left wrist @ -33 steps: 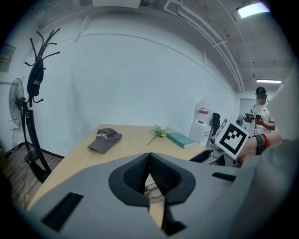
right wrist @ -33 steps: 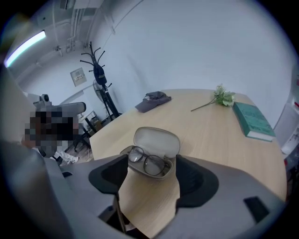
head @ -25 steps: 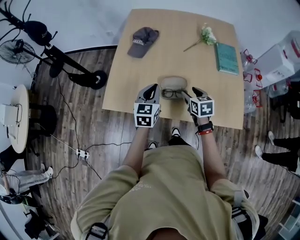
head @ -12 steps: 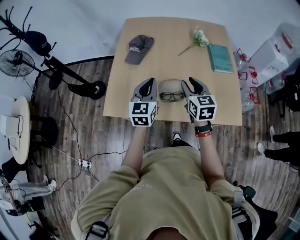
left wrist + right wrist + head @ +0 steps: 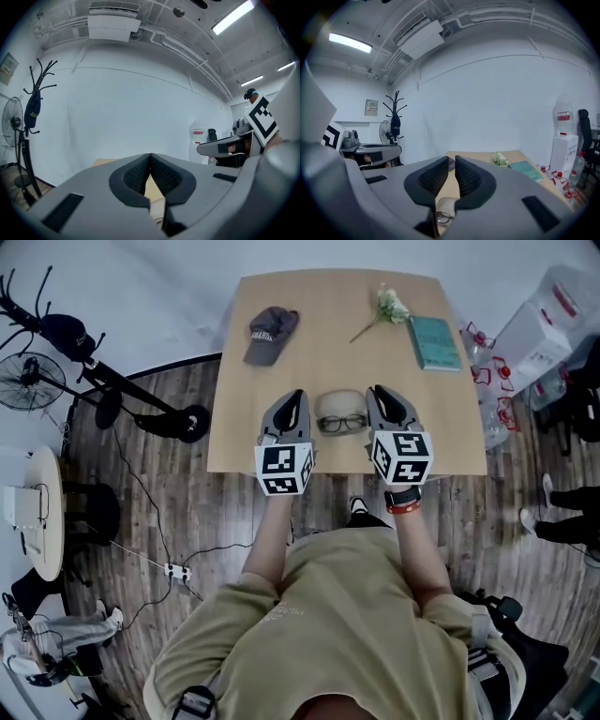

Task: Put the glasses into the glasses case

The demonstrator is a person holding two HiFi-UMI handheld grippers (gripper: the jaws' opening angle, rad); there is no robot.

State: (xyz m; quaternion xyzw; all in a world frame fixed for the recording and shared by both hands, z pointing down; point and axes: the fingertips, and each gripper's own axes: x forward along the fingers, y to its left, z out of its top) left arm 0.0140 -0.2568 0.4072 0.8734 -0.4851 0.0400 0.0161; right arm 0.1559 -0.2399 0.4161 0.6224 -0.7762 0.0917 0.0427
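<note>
Right fingers (image 5: pixel 433 177) closing, nearly together, empty

Between the jaws of the left gripper (image 5: pixel 297 395) and the right gripper (image 5: pixel 376 391), the glasses (image 5: pixel 342 423) lie on the glasses case (image 5: pixel 338 402) (both on the tabletop (image 5: pixel 441 427)). Beyond the left jaws lies a cap (image 5: pixel 269 332). Beyond the right jaws lies a flower (image 5: pixel 386 307), with a book (image 5: pixel 433 341) to its right.
</note>
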